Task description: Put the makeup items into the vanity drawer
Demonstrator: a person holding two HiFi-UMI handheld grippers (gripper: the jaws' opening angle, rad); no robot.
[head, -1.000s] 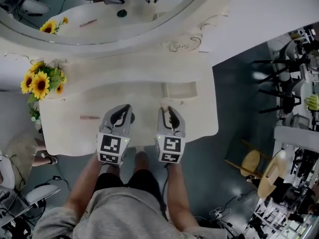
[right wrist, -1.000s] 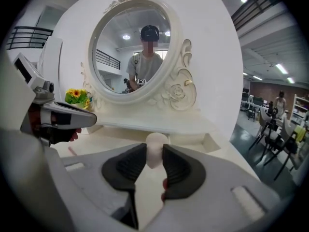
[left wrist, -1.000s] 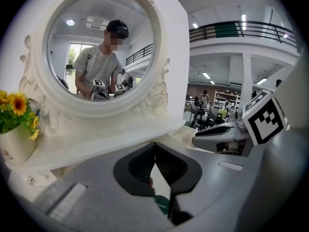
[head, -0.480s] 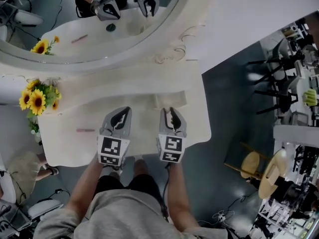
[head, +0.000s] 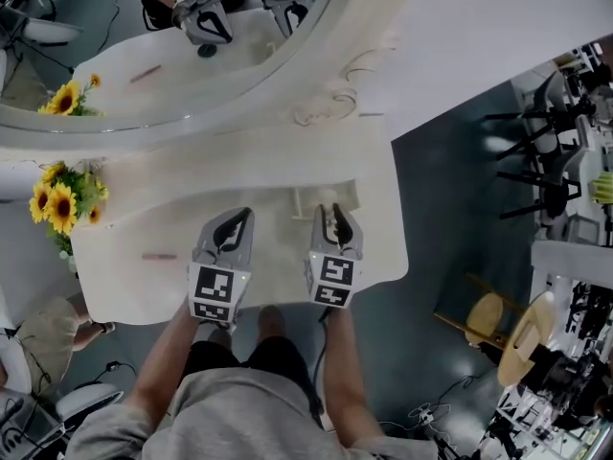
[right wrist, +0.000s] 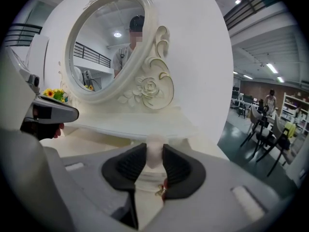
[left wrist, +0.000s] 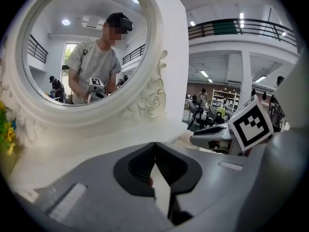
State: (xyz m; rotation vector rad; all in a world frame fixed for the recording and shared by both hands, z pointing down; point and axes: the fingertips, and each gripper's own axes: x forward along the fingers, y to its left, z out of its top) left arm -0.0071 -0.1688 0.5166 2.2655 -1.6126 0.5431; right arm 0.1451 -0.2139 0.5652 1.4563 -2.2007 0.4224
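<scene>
**Shallow hold on the knob could slip**

The right gripper (head: 331,213) is clamped, jaws partly apart, on a whitish knob (right wrist: 154,152), apparently the drawer's (head: 326,197). A crooked pull might slip it off. The left gripper (head: 239,217) is closed and empty. A pink makeup stick (head: 159,255) lies well left on the vanity top (head: 268,175).

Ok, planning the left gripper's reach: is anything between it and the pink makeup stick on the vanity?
Nothing visible does. Only bare vanity top separates the left gripper from the pink makeup stick to its left; the sunflowers stand farther back.
</scene>
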